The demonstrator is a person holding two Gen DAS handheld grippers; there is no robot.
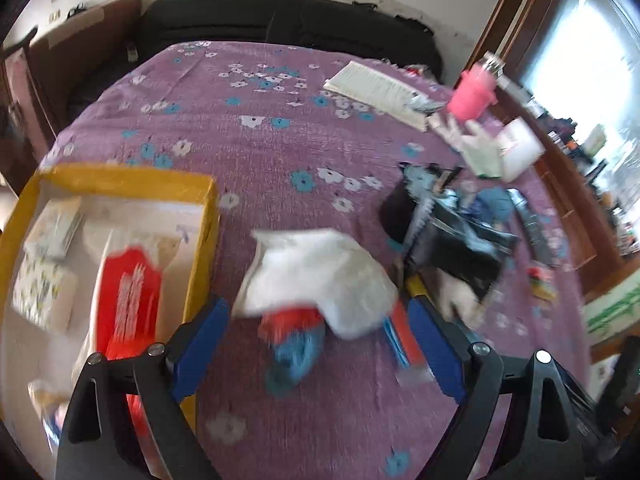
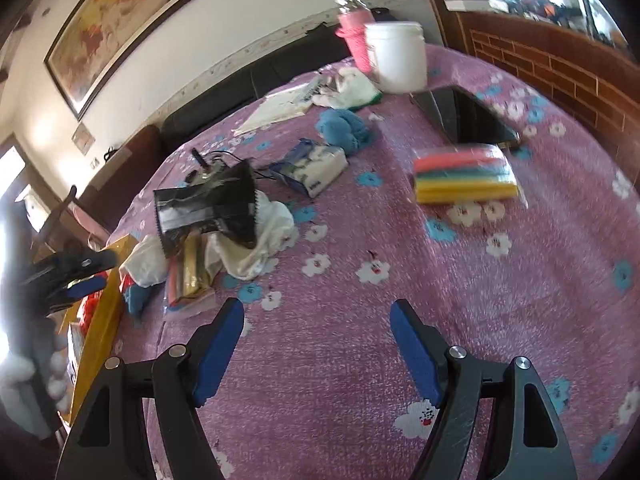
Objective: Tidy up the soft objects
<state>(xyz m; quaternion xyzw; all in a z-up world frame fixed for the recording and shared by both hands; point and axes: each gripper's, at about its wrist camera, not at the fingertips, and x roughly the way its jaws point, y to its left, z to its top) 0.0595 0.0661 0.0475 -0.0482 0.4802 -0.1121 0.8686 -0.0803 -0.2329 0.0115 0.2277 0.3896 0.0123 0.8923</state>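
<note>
My left gripper [image 1: 316, 302] is open over the purple flowered bedspread [image 1: 280, 152]. A crumpled white cloth [image 1: 320, 272] lies between and just ahead of its blue pads, not pinched; a red and blue soft item [image 1: 294, 338] sticks out beneath it. To its left a yellow box [image 1: 120, 180] holds tissue packs [image 1: 44, 292] and a red packet [image 1: 132, 300]. My right gripper [image 2: 318, 304] is open above bare bedspread [image 2: 400, 264], nothing between its fingers. Ahead of it lie a stack of coloured sponge cloths [image 2: 464, 176], a tissue pack [image 2: 316, 168], a blue fluffy cloth [image 2: 344, 126] and a white cloth [image 2: 260, 244].
A black foil bag [image 2: 208, 208] sits on the cloth pile, flat packets [image 2: 188, 276] beside it. A white jar [image 2: 396, 56], pink bottle [image 2: 352, 40] and dark tablet [image 2: 476, 116] stand at the far side. An open book [image 1: 372, 88] lies far off. A wooden ledge [image 1: 580, 216] borders the bed.
</note>
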